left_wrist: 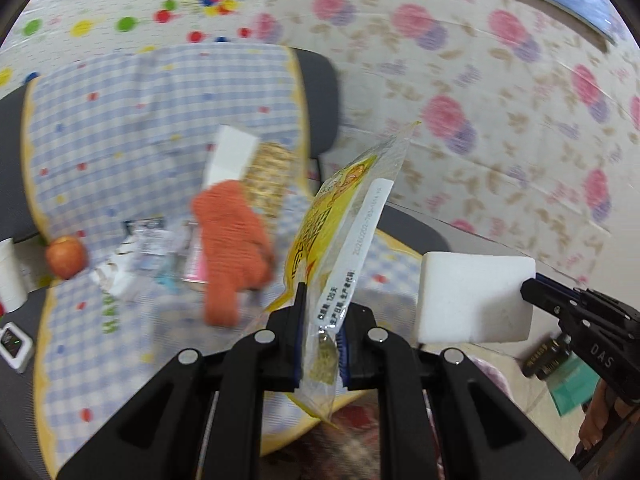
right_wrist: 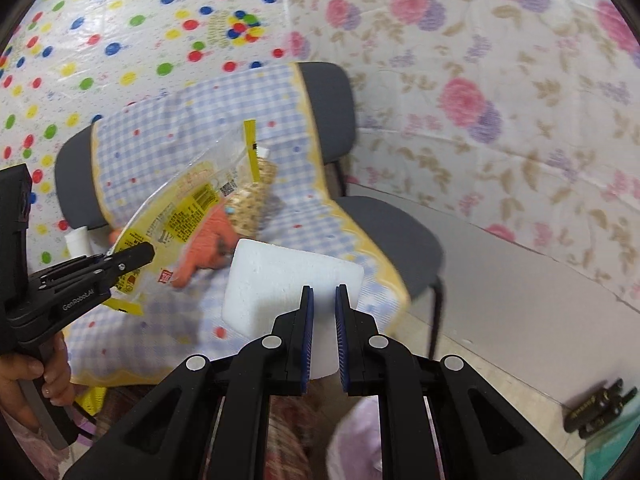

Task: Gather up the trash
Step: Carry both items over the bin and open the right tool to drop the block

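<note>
a yellow and clear snack wrapper [left_wrist: 344,216] is pinched between the nearly closed jaws of the left gripper [left_wrist: 320,320] and is held upright above the seat. a white foam block [right_wrist: 292,280] is clamped by its near edge in the right gripper [right_wrist: 325,304], whose jaws are closed down to a narrow gap on it. both pieces are carried in the air, near each other, in front of a chair [right_wrist: 384,228] draped with a blue checked cloth [left_wrist: 132,120]. on the cloth are seen an orange knitted toy [left_wrist: 232,240], an apple [left_wrist: 66,257] and scattered wrappers [left_wrist: 148,248], all blurred.
</note>
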Tool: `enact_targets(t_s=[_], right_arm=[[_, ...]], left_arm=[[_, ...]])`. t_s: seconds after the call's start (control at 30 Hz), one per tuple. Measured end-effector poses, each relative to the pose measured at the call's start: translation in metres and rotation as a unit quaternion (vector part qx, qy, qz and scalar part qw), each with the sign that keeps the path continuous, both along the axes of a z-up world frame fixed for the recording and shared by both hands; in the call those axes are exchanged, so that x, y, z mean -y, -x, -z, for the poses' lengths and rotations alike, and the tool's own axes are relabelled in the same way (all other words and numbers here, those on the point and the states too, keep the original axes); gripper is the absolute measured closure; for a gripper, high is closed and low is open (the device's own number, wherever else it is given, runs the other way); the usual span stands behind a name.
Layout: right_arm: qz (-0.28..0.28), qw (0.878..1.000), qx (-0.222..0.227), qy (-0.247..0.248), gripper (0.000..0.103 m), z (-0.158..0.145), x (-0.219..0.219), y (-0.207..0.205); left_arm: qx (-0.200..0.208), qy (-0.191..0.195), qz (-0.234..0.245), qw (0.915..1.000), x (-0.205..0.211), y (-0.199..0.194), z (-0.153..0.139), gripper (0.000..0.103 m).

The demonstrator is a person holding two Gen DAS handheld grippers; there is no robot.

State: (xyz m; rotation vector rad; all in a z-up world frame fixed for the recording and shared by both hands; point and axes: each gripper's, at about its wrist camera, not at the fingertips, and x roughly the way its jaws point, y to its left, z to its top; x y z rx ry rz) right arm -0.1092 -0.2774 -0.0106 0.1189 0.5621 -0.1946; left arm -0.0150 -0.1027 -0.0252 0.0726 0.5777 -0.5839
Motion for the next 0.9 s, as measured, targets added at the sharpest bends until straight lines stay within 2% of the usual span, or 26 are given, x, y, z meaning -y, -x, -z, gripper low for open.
enact_targets(t_s=[0.17,0.4,0.57,0.77,0.83,0.9], right_arm=[[0.067,0.997,-0.020,0.012,0.091,0.009,0.030,0.040],[0.147,0.987,-0.051,0.046,0.090,0.027,0.054,0.088],[0.172,0.981,-0.079,0.040,0.090,0.044,0.069,0.103],[0.179,0.978,-0.106,0.019,0.085,0.066,0.082,0.098],[0.175,0.979,-0.107,0.004,0.084,0.072,0.085,0.095],[0.167,0.980,-0.107,-0.009,0.076,0.075,0.086,0.092]], left_arm=[[-0.024,-0.001,0.064,0.9977,0.037,0.020,0.018,0.092],[-0.047,-0.024,0.156,0.9864,0.089,0.059,0.052,0.092],[-0.064,-0.038,0.193,0.9782,0.116,0.072,0.070,0.092],[-0.086,-0.059,0.203,0.9735,0.134,0.071,0.086,0.092],[-0.097,-0.065,0.202,0.9725,0.137,0.068,0.090,0.087],[-0.102,-0.067,0.196,0.9729,0.138,0.065,0.091,0.068]])
